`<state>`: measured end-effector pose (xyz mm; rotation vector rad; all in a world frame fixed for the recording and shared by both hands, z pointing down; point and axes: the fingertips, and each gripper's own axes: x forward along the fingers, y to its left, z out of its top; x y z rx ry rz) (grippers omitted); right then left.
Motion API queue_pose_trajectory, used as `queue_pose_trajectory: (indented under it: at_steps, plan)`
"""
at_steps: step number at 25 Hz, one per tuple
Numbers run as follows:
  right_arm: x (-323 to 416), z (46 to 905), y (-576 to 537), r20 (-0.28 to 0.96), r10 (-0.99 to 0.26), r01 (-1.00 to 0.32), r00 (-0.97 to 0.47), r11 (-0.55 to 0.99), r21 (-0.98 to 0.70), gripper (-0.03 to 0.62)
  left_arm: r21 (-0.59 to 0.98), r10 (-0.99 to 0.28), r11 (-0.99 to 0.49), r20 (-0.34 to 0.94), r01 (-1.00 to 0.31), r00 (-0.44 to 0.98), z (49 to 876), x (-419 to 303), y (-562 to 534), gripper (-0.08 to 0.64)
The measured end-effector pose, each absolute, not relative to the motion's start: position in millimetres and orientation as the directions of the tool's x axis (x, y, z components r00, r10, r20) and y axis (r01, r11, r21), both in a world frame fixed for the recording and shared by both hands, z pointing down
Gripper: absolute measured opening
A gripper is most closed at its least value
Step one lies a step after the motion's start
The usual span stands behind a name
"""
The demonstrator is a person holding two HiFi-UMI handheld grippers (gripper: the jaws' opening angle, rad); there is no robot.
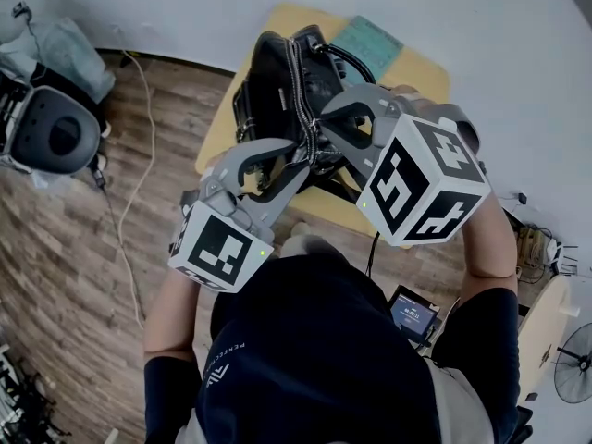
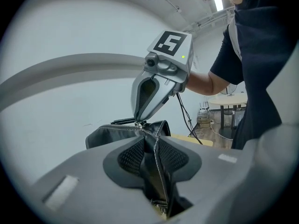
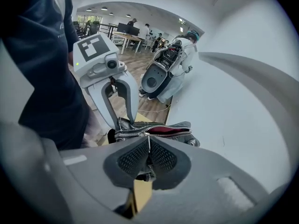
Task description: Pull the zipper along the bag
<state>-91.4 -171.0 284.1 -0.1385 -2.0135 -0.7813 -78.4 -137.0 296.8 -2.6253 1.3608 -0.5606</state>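
Observation:
A black bag (image 1: 273,72) stands on a small yellow table (image 1: 421,72), its metal zipper (image 1: 298,81) running along the top. My left gripper (image 1: 298,160) is shut on the bag's near end; in the left gripper view black leather (image 2: 154,167) is pinched between its pads (image 2: 133,157). My right gripper (image 1: 321,126) reaches down onto the zipper just beyond it. In the right gripper view its jaws (image 3: 148,155) are shut on the thin zipper pull (image 3: 148,143). Beyond the slider the bag mouth (image 3: 163,130) gapes, showing red lining.
A teal mat (image 1: 370,44) lies on the table behind the bag. The table stands against a white wall. On the wooden floor to the left sit a grey machine (image 1: 51,132) and a trailing cable (image 1: 139,183). A small screen (image 1: 413,314) sits low by the person's right side.

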Motion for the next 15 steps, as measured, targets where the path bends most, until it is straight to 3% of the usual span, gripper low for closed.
queue_pose_trajectory:
  at_steps: [15]
  plan:
    - [-100.3, 282.7, -183.3, 0.784, -0.302, 0.388, -0.542, 0.738, 0.552, 0.020, -0.282, -0.810, -0.581, 0.297, -0.764, 0.506, 302.9, -80.3, -135.3, 0.117]
